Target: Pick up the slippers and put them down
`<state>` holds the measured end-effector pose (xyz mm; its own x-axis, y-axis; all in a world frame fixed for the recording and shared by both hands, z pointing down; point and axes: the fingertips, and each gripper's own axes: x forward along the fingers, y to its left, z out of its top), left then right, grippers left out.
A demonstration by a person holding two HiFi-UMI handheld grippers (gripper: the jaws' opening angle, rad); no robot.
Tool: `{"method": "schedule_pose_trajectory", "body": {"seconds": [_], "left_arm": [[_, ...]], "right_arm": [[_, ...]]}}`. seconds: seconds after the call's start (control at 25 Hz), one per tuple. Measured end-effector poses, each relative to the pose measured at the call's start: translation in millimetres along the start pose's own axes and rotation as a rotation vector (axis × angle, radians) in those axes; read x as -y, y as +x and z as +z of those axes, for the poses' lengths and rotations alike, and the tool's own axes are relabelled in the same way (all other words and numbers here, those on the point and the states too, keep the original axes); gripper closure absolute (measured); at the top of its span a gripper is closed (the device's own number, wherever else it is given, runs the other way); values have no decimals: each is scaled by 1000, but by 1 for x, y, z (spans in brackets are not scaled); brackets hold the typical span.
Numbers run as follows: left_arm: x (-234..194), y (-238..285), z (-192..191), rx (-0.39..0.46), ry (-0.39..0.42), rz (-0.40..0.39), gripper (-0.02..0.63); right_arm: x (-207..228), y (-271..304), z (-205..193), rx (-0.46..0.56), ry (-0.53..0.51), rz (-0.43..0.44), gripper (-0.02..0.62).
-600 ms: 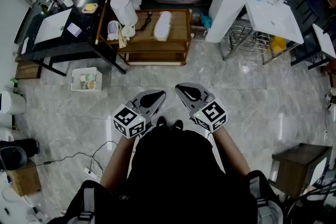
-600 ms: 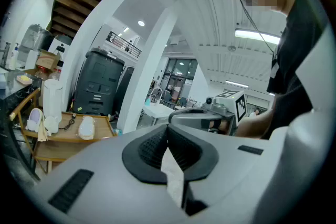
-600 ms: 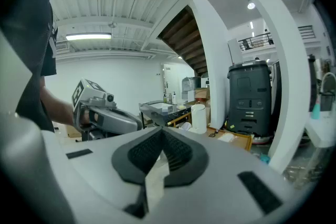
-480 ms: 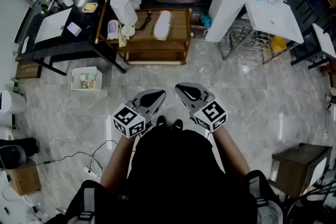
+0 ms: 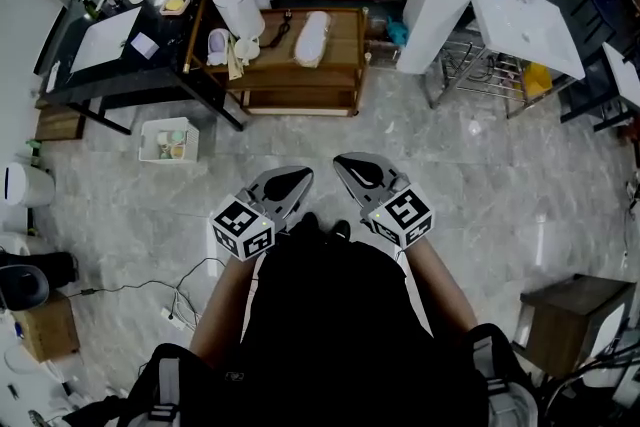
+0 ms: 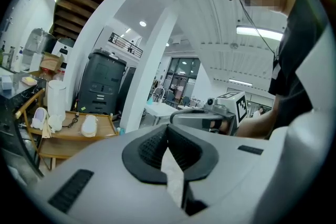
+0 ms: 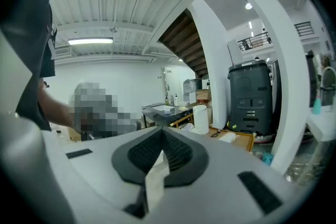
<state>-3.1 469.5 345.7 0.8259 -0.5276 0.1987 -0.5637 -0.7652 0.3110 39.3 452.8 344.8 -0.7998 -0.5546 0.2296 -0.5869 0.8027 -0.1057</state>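
Arriving shut could shove the pale slipper along the wooden surface into the dark cord beside it. The left hand-held gripper and right hand-held gripper are both pressed together, empty, well short of it.

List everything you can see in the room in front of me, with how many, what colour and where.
slipper: one, white, lying on the wooden table's top
wooden table: one, brown, ahead between the white pillars
container: one, white, a cylinder on the wooden table's left end
cable: one, black, between container and slipper
black table: one, left of the wooden table
crate: one, white, on the floor by the black table
sink: one, white, upper right
side table: one, dark brown, lower right
left gripper: one, grey, shut, empty
right gripper: one, grey, shut, empty
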Motion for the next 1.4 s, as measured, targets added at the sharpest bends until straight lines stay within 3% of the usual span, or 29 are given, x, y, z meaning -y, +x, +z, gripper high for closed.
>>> {"method": "schedule_pose_trajectory", "body": {"seconds": [0.56, 1.16, 1.4], "left_arm": [[-27, 19, 1, -2, -21, -9, 594], [-153, 58, 45, -26, -27, -73, 595], [-185, 67, 56, -40, -24, -109, 594]], "right_arm": [[24, 19, -8, -8, 35, 11, 588], [102, 129, 24, -11, 47, -40, 588], [122, 153, 27, -19, 54, -76, 588]]}}
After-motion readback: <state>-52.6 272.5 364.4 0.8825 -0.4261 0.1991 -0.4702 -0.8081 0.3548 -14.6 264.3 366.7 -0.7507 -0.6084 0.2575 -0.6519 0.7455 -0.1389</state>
